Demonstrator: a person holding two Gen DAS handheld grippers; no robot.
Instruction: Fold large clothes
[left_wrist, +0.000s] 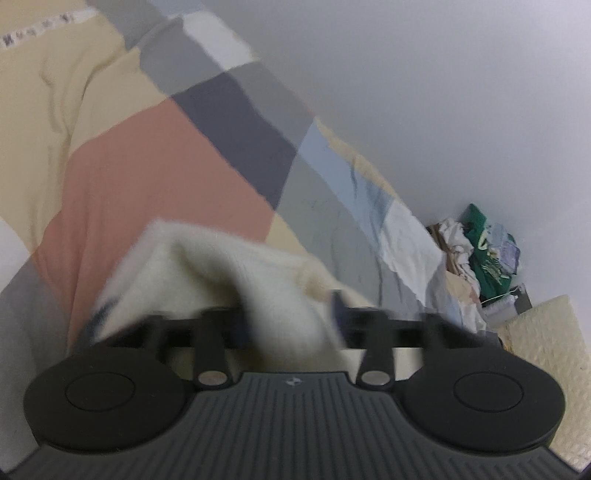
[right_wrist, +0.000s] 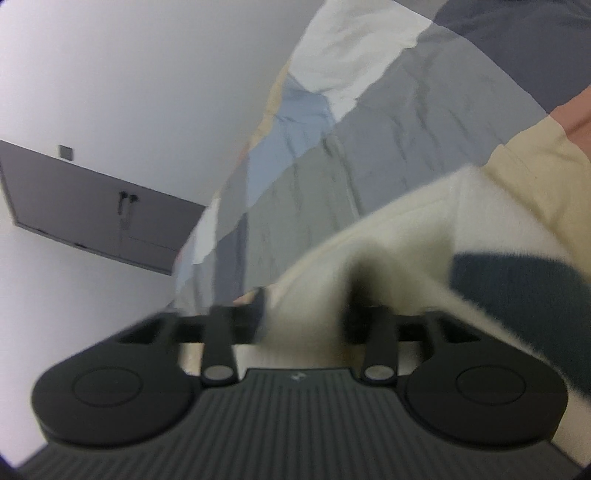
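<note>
A cream fuzzy garment with dark stripes (left_wrist: 236, 273) is bunched between the fingers of my left gripper (left_wrist: 291, 314), which is shut on it above the patchwork bedspread (left_wrist: 159, 162). The same garment (right_wrist: 424, 251) shows in the right wrist view with a dark band at its right side. My right gripper (right_wrist: 306, 314) is shut on its cloth, which covers most of both fingers. Both views are motion-blurred and tilted.
The bedspread of pink, cream, grey and blue blocks (right_wrist: 369, 140) covers the bed against a white wall (left_wrist: 443, 92). A pile of clothes with a green item (left_wrist: 484, 251) lies at the far end. A dark wall-mounted panel (right_wrist: 92, 206) hangs on the right wrist view's left.
</note>
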